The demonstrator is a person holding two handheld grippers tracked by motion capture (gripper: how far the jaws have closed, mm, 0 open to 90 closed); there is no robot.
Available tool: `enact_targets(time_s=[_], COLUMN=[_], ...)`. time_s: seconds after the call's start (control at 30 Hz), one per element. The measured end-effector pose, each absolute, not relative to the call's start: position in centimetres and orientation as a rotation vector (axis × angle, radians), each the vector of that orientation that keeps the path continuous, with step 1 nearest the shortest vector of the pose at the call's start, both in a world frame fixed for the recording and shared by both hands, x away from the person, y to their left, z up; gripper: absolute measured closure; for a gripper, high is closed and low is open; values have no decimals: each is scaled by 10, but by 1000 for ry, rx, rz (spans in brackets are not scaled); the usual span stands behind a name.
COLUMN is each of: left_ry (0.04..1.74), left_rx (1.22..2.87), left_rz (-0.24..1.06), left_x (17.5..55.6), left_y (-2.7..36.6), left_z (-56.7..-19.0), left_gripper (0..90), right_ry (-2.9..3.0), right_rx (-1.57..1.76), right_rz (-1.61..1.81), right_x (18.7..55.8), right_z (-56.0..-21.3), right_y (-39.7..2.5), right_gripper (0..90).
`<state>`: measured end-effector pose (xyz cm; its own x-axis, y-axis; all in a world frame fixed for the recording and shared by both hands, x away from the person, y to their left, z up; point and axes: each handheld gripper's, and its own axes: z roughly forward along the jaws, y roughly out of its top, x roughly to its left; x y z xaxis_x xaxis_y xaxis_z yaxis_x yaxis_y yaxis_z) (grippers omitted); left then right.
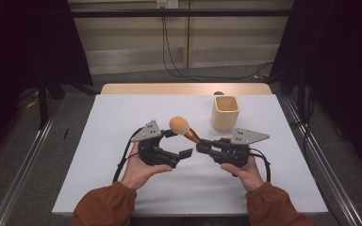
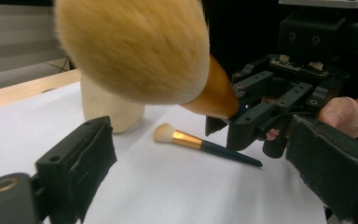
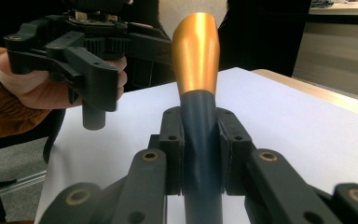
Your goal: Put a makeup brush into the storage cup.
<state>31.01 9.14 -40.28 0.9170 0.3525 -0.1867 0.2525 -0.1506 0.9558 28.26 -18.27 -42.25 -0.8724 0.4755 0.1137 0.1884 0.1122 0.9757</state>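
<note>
**High view: big brush held over the table**

High view shows the right gripper (image 1: 202, 147) clamped on the dark handle of the big brush (image 1: 183, 127), whose bristles point up and left above the table (image 1: 122, 108). Beside it, the left gripper (image 1: 181, 143) stands wide, holding nothing. A small brush (image 2: 200, 144) lies near the cup (image 1: 225, 113).

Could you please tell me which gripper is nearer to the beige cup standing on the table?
The right gripper, shut on the large brush, sits just below the beige cup. The left gripper, open, is farther off to the cup's lower left.
</note>
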Motion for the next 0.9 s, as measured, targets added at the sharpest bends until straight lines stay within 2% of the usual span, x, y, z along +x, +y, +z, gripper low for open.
enact_targets(time_s=[0.5, 0.63, 0.73, 0.8, 0.9], left_ry=[461, 480, 504, 495, 494], left_rx=[1691, 1665, 1632, 1642, 1633], left_rz=[15, -7, -41, -16, -38], left_x=[314, 316, 318, 317, 317], left_y=[79, 78, 78, 79, 79], left_z=[-404, -404, -404, -403, -404], left_gripper=[344, 383, 444, 513, 538], right_ry=[2166, 2166, 2166, 2165, 2162], right_rx=[650, 655, 655, 652, 652], right_rz=[1857, 1859, 1864, 1868, 1873], right_x=[282, 282, 282, 282, 283], right_z=[-425, -425, -426, -425, -425], right_y=[-180, -180, -180, -180, -181], right_gripper=[750, 749, 749, 749, 749])
